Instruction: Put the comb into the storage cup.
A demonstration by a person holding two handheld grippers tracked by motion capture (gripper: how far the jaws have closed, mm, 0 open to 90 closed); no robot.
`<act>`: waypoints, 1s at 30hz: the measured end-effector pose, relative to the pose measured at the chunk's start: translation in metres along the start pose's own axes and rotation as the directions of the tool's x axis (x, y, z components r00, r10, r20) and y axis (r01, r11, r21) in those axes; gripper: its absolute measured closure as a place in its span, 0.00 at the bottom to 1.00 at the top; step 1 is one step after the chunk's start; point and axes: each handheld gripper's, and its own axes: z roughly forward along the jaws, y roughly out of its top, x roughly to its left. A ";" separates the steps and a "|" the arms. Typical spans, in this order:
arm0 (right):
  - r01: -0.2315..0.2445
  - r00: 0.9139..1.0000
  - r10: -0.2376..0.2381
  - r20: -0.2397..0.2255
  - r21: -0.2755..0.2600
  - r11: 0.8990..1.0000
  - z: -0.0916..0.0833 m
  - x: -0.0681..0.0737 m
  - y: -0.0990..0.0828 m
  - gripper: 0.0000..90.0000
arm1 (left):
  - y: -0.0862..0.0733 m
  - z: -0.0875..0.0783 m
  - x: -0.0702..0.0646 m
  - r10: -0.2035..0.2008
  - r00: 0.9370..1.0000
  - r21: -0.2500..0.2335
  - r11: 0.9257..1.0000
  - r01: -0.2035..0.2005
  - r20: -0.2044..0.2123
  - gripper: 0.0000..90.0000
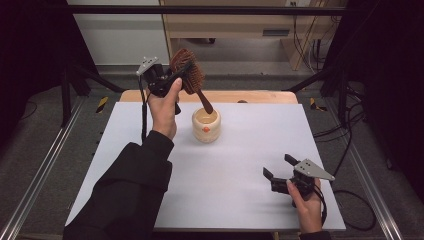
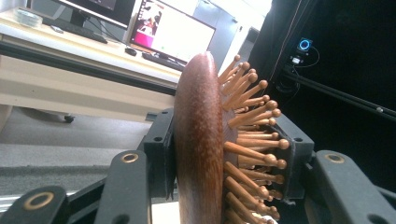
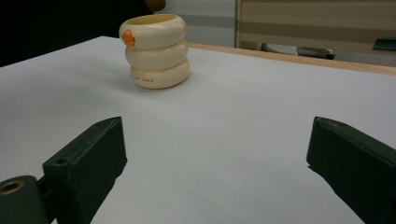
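Note:
A brown wooden hairbrush [image 1: 188, 75] with peg bristles is raised at the back of the table, its head clamped in my left gripper [image 1: 170, 75]. Its handle slants down with the tip at the mouth of a cream ribbed cup [image 1: 206, 125]. In the left gripper view the brush head [image 2: 198, 149] stands on edge between the jaws, bristles to the right. My right gripper [image 1: 280, 166] rests low at the front right, open, with nothing between its jaws. From the right gripper [image 3: 215, 154] view the cup [image 3: 156, 51] stands ahead to the left, an orange mark on its rim.
A white sheet [image 1: 240, 170] covers the table, with a strip of wooden tabletop [image 1: 250, 96] along the far edge. Black frame rails and cables run down both sides. A desk with monitors [image 2: 168, 35] shows in the left gripper view.

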 end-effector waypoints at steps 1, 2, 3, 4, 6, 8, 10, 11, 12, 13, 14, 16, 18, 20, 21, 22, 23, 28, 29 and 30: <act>0.002 1.000 -0.002 0.006 0.003 1.000 0.000 0.000 0.000 0.06 | 0.000 0.000 0.000 0.006 1.000 0.002 1.000 -0.006 0.000 0.56; 0.007 1.000 -0.007 0.010 0.005 1.000 0.000 0.000 0.000 0.06 | -0.001 0.000 0.000 0.011 1.000 0.004 1.000 -0.011 0.000 0.56; 0.008 1.000 -0.008 0.012 0.005 1.000 0.000 0.000 0.000 0.06 | -0.002 0.000 0.000 0.014 1.000 0.006 1.000 -0.014 0.000 0.56; 0.007 1.000 -0.007 0.013 0.004 1.000 0.000 0.000 0.000 0.06 | -0.003 0.001 0.000 0.014 1.000 0.009 1.000 -0.014 0.000 0.56; 0.005 1.000 -0.005 0.015 0.000 1.000 0.000 0.000 0.000 0.06 | -0.004 0.001 0.001 0.007 1.000 0.012 1.000 -0.007 0.001 0.56; 0.003 1.000 -0.003 0.017 -0.001 1.000 0.000 0.000 0.000 0.06 | -0.005 0.001 0.001 0.006 1.000 0.010 1.000 -0.006 -0.002 0.56; 0.001 1.000 -0.001 0.017 -0.002 1.000 0.000 0.000 0.000 0.06 | -0.006 0.001 0.001 0.008 1.000 0.010 1.000 -0.008 -0.009 0.56; 0.004 1.000 -0.004 0.017 -0.001 1.000 0.000 0.000 0.000 0.06 | -0.007 0.001 0.001 0.009 1.000 0.010 1.000 -0.009 -0.013 0.56; 0.004 1.000 -0.004 0.017 -0.001 1.000 0.000 0.000 0.000 0.06 | -0.007 0.001 0.002 0.009 1.000 0.011 1.000 -0.009 -0.015 0.56; 0.002 1.000 -0.002 0.020 -0.001 1.000 0.000 0.000 0.000 0.06 | -0.008 0.000 0.002 0.009 1.000 0.012 1.000 -0.009 -0.014 0.56; 0.004 1.000 -0.004 0.025 0.000 1.000 -0.001 0.000 0.000 0.06 | -0.008 0.000 0.003 0.010 1.000 0.012 1.000 -0.009 -0.014 0.56; 0.008 1.000 -0.008 0.029 -0.001 1.000 -0.001 -0.002 0.000 0.06 | -0.009 0.001 0.003 0.010 1.000 0.015 1.000 -0.009 -0.015 0.56; 0.003 1.000 -0.003 0.029 0.000 1.000 -0.001 -0.002 0.000 0.06 | -0.009 0.001 0.002 0.011 1.000 0.015 1.000 -0.011 -0.013 0.56; 0.005 1.000 -0.005 0.026 0.001 1.000 -0.001 -0.002 0.000 0.06 | -0.010 0.001 0.001 0.014 1.000 0.016 1.000 -0.014 -0.009 0.56; 0.004 1.000 -0.004 0.025 0.000 1.000 -0.001 -0.001 -0.001 0.06 | -0.010 0.001 0.001 0.015 1.000 0.017 1.000 -0.015 -0.008 0.56; 0.005 1.000 -0.005 0.025 0.001 1.000 0.000 -0.001 -0.001 0.06 | -0.010 0.001 0.000 0.018 1.000 0.018 1.000 -0.018 -0.007 0.56; 0.006 1.000 -0.006 0.024 0.002 1.000 -0.001 -0.001 -0.001 0.06 | -0.011 0.001 0.000 0.020 1.000 0.020 1.000 -0.020 -0.007 0.56; 0.006 1.000 -0.006 0.024 0.004 1.000 0.000 -0.001 -0.001 0.06 | -0.014 0.001 0.001 0.018 1.000 0.024 1.000 -0.017 -0.008 0.56; 0.005 1.000 -0.005 0.023 0.004 1.000 0.000 -0.001 -0.001 0.06 | -0.017 0.001 0.001 0.016 1.000 0.028 0.999 -0.016 -0.009 0.56; 0.005 1.000 -0.005 0.022 0.007 1.000 0.000 -0.001 -0.001 0.06 | -0.018 0.001 0.002 0.018 1.000 0.032 0.999 -0.017 -0.010 0.56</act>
